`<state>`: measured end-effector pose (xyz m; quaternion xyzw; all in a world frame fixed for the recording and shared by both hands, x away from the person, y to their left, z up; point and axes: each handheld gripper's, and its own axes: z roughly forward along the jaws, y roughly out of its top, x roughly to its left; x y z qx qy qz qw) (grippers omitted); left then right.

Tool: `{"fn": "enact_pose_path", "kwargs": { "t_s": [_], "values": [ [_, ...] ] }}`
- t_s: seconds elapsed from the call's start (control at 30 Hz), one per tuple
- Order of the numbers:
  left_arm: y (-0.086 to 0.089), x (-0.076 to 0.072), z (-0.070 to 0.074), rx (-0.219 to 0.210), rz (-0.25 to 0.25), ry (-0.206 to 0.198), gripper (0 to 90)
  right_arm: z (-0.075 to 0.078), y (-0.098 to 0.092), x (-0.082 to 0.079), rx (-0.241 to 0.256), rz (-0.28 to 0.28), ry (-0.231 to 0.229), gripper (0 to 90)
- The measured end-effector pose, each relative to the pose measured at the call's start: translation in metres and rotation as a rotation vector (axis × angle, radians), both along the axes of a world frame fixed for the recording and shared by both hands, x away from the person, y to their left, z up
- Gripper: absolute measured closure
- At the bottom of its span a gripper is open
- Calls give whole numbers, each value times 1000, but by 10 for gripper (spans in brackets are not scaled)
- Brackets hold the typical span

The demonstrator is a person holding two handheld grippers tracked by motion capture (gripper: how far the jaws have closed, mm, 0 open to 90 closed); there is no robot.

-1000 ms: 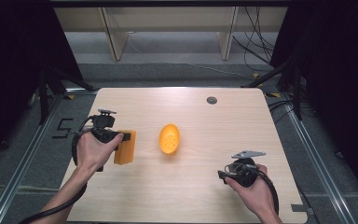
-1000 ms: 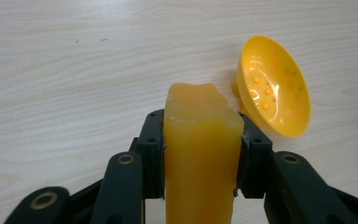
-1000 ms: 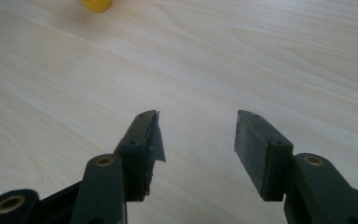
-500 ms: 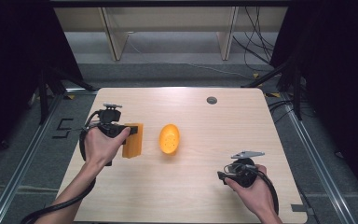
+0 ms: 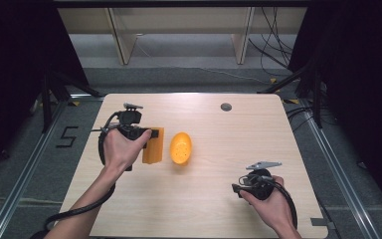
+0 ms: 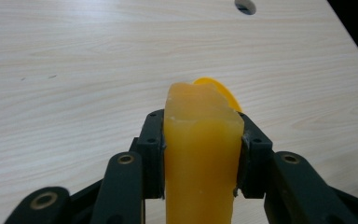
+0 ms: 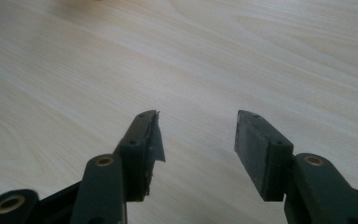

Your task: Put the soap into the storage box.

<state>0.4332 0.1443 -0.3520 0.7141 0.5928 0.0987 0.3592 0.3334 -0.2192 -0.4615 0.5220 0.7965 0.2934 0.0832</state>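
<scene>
Clamping an orange block (image 6: 200, 158) between both jaws of the left gripper (image 6: 200, 154), pads pressing flat against its two sides, block standing upright with a rough, chipped top edge. Holding that block, in the high view (image 5: 153, 145), low over the left half of the light wooden table (image 5: 219, 209), with the left hand (image 5: 121, 149) wrapping the gripper's body (image 5: 146, 135) and a black cable looping back along the forearm toward the bottom edge. Lying just beside the block, on its right and not clearly touching it, a yellow-orange oval object (image 5: 181, 148) dotted with small holes on top; peeking out as a thin yellow curve (image 6: 216, 91) behind the block in the left gripper view. Resting the right gripper (image 5: 236, 189) near the table's front right part, well apart from both orange things, right hand (image 5: 271, 204) gripping it from below and a grey three-cornered plate sitting on top. Showing its jaws spread wide in the right gripper view (image 7: 198, 135), nothing between them, bare wood grain beneath, and a ragged flap of dark padding hanging off the inner face of the left-hand jaw. Sitting near the table's far edge, a small dark round hole (image 5: 226, 106). Marking the grey floor left of the table, a black figure 5 (image 5: 67, 136).
</scene>
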Motion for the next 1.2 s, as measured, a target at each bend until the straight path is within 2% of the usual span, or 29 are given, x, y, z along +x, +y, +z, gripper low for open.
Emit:
{"fn": "enact_pose_path", "kwargs": {
  "t_s": [0.23, 0.43, 0.6, 0.77, 0.9, 0.93, 0.97, 1.2],
  "values": [
    [-17, 8, 2, -7, -15, 18, 606, 0, 0, 0, 4, -3, 9, 498],
    [-22, 14, 1, 8, -31, 45, 606, -1, 0, 0, 5, -1, 9, 498],
    [-26, 21, 2, -7, -19, 69, 606, -2, 1, 0, 19, -5, -1, 498],
    [-31, 28, 0, 9, -17, 97, 606, -2, 0, 0, 12, 3, 11, 498],
    [-33, 31, -3, 16, -16, 113, 605, -3, 0, 0, 21, -3, 0, 497],
    [-35, 32, -3, 25, -9, 119, 605, -4, 0, 0, 28, -4, -8, 498],
    [-36, 34, -3, 34, -12, 124, 605, -3, 0, 0, 18, 1, 3, 497],
    [-40, 37, -1, 32, -18, 139, 605, -1, -1, 0, 5, -1, 11, 497]
  ]
}}
